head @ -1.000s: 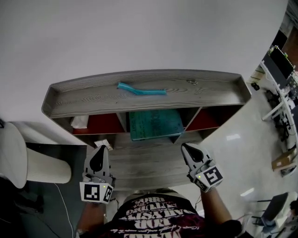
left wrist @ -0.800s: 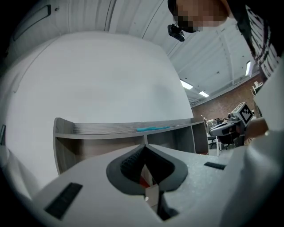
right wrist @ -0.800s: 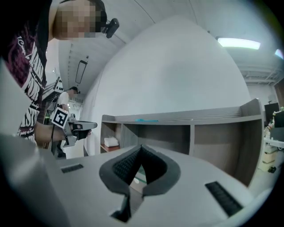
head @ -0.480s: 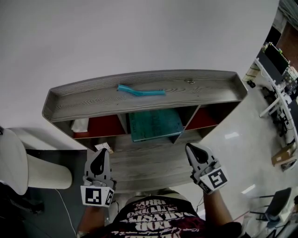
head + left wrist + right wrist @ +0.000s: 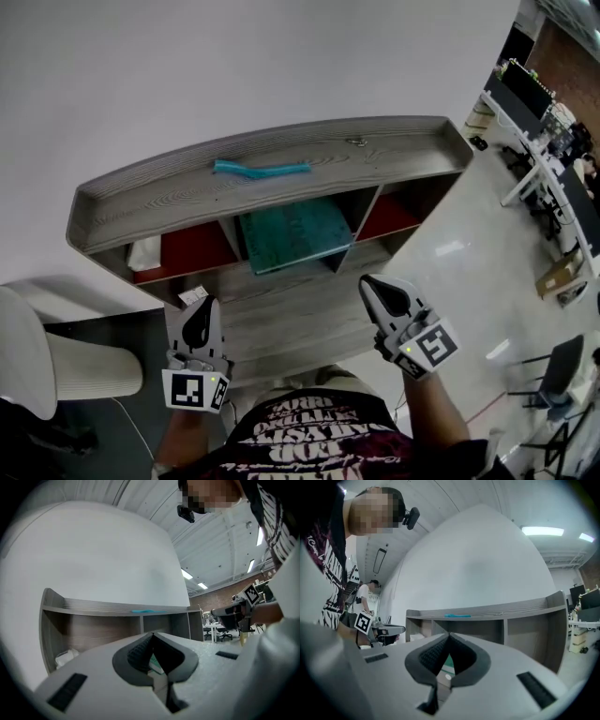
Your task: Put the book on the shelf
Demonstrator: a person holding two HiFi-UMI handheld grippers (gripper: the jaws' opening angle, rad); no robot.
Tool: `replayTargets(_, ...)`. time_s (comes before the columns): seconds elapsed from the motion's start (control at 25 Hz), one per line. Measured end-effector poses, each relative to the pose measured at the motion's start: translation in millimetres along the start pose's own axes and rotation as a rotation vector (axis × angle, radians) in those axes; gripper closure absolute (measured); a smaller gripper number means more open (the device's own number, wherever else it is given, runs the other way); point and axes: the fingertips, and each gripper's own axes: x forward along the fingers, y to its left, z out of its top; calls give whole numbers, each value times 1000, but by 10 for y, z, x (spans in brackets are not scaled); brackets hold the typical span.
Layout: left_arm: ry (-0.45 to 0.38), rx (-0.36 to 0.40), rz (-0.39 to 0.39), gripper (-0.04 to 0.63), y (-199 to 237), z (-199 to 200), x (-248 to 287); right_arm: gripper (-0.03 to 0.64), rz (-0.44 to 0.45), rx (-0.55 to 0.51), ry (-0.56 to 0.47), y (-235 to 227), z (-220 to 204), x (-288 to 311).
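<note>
I see the book [image 5: 292, 234] lying in the shelf's [image 5: 375, 155] middle compartment, a stick [image 5: 261, 169] on top, a wad [image 5: 145, 253] in the left compartment.

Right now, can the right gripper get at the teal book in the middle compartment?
Probably yes: the book faces the right gripper from the open compartment front with nothing between them, though the jaws are shut and must open first.

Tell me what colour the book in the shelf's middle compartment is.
The book is teal green, clearest in the head view.
</note>
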Motion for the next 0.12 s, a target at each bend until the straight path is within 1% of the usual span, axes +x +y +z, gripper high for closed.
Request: replayTargets(0.12,-2,-2,-35,589,-91,3,7,614,-4,-11,-8,68,84,-56)
